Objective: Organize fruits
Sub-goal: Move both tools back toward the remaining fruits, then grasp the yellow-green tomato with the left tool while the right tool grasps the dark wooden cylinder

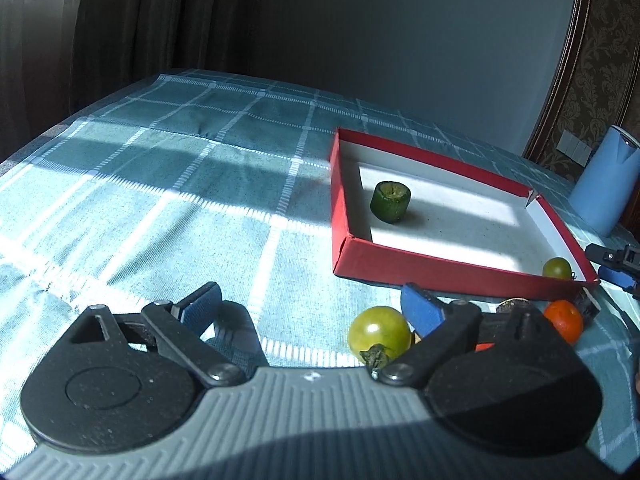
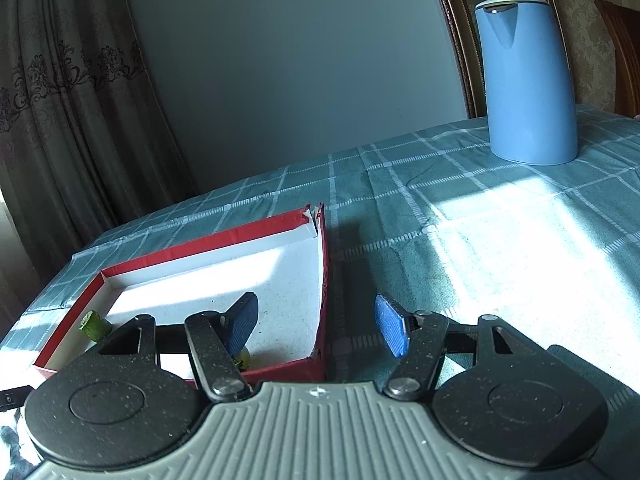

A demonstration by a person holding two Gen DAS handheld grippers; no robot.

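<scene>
In the left wrist view my left gripper stands open low over the checked cloth. A large green tomato lies on the cloth between its fingers, close against the right pad. An orange fruit sits further right, partly behind the linkage. The red box holds a green cucumber piece and a small green tomato. My right gripper is open, its fingers on either side of the red box's right wall. The small green tomato peeks out behind the left finger; the cucumber piece is at the far left.
A tall blue kettle stands at the back right of the table; it shows as well at the right edge of the left wrist view. Curtains and a grey wall lie behind. A brownish object is half hidden beside the orange fruit.
</scene>
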